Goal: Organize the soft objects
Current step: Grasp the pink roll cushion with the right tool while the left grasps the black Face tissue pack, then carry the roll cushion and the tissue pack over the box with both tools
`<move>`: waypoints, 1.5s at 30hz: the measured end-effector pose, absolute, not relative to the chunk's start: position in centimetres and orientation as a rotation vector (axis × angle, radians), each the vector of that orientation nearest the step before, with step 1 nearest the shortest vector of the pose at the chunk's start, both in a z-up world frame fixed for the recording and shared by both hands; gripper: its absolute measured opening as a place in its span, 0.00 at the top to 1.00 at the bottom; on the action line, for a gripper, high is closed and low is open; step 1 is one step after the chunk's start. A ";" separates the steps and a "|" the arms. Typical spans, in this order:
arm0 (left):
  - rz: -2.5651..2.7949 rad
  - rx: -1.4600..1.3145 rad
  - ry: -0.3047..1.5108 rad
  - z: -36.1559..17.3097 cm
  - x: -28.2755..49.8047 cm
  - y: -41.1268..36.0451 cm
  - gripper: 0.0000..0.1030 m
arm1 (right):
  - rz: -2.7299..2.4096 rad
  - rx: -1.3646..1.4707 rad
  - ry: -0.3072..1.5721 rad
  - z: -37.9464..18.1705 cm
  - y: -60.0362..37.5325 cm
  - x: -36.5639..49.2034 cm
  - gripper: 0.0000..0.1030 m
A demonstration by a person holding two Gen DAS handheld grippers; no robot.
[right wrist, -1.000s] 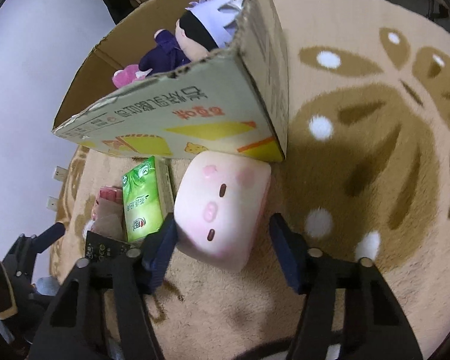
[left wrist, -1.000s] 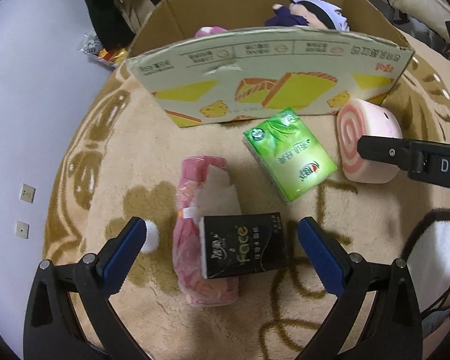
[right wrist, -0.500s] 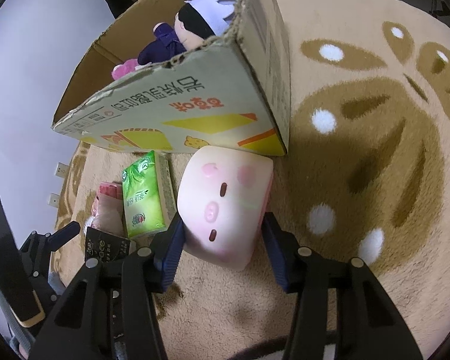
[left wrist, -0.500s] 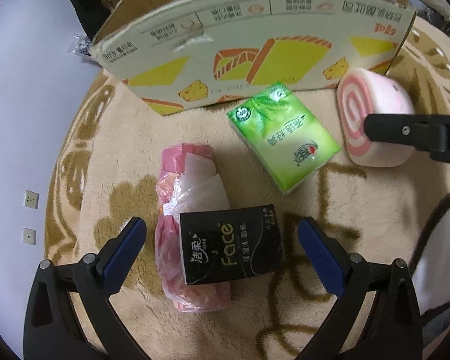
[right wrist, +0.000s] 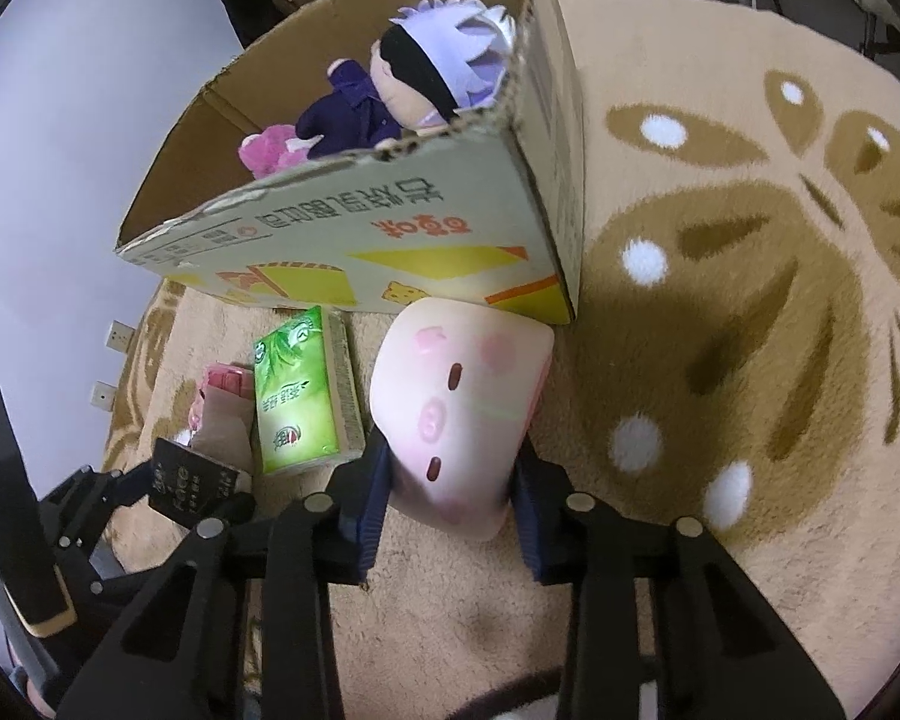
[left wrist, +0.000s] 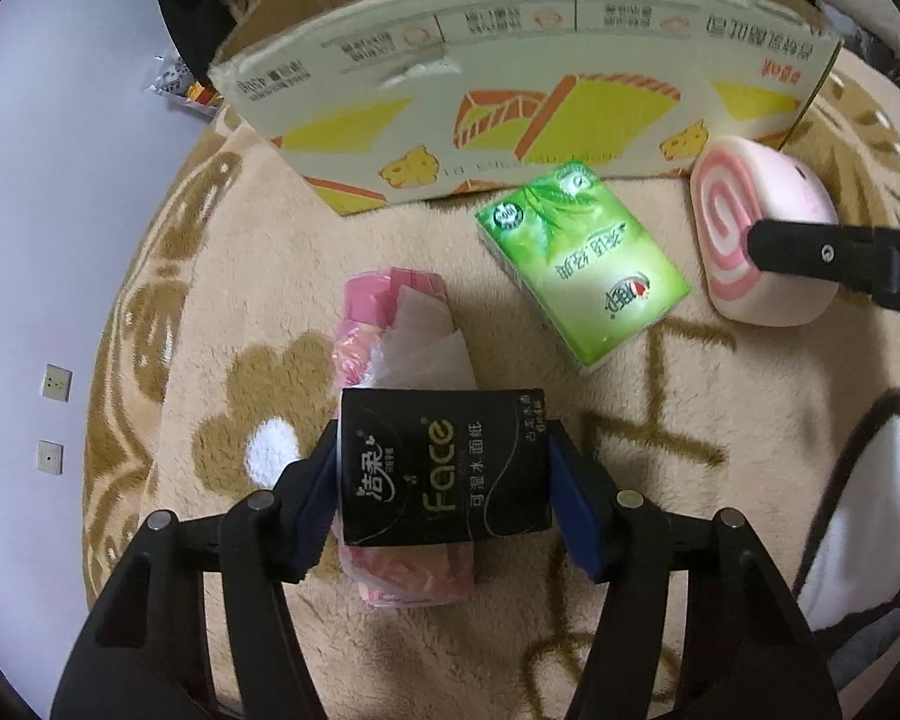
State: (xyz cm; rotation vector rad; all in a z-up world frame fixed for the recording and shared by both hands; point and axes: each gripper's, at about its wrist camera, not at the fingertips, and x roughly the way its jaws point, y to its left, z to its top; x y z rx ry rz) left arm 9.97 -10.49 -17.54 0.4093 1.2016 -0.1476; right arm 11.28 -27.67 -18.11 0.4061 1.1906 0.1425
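Changes since a second ago: both grippers, then standing wide of their items, now have their blue pads in on them; the items themselves lie where they lay.

Left wrist view:
- Left gripper (left wrist: 444,483): jaws closing, blue pads against the two short sides of the black tissue pack.
- Black tissue pack (left wrist: 444,468), "Face" lettering, lying on top of the pink pack's near end.
- Pink tissue pack (left wrist: 390,312), opened, white tissue spilling from its top, lengthwise on the beige patterned rug (left wrist: 240,312).
- Green tissue pack (left wrist: 582,264), flat on the rug, turned at an angle, between the pink pack and the plush roll, just in front of the box.
- Pink swirl plush roll (left wrist: 762,222), at the box's right front corner; one black finger of the right gripper (left wrist: 834,252) lies across its near side.
- Cardboard box (left wrist: 510,120), open top, cake and cheese print on its front wall.

Right wrist view:
- Right gripper (right wrist: 450,498): clamped on the plush roll (right wrist: 456,408), its pads squeezing the near end inward.
- Plush roll: pig face uppermost, far end touching the box (right wrist: 390,240) corner.
- Green pack (right wrist: 300,396): just beside the roll, left.
- In the box: doll with lilac hair and dark outfit (right wrist: 402,84); a pink plush (right wrist: 264,150) beside it.
- Left gripper (right wrist: 150,483) with black pack (right wrist: 192,483): lower left.
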 end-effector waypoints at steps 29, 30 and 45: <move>-0.153 0.214 0.814 -4.6 11.9 -8.6 0.40 | 0.193 0.363 0.975 -8.4 -27.3 8.8 0.64; -0.153 0.211 0.810 -4.4 12.1 -8.6 0.40 | 0.189 0.361 0.973 -8.1 -27.3 8.7 0.64; -0.173 0.239 0.713 -0.7 14.9 -8.9 0.40 | 0.204 0.357 0.825 -4.9 -27.8 10.0 0.64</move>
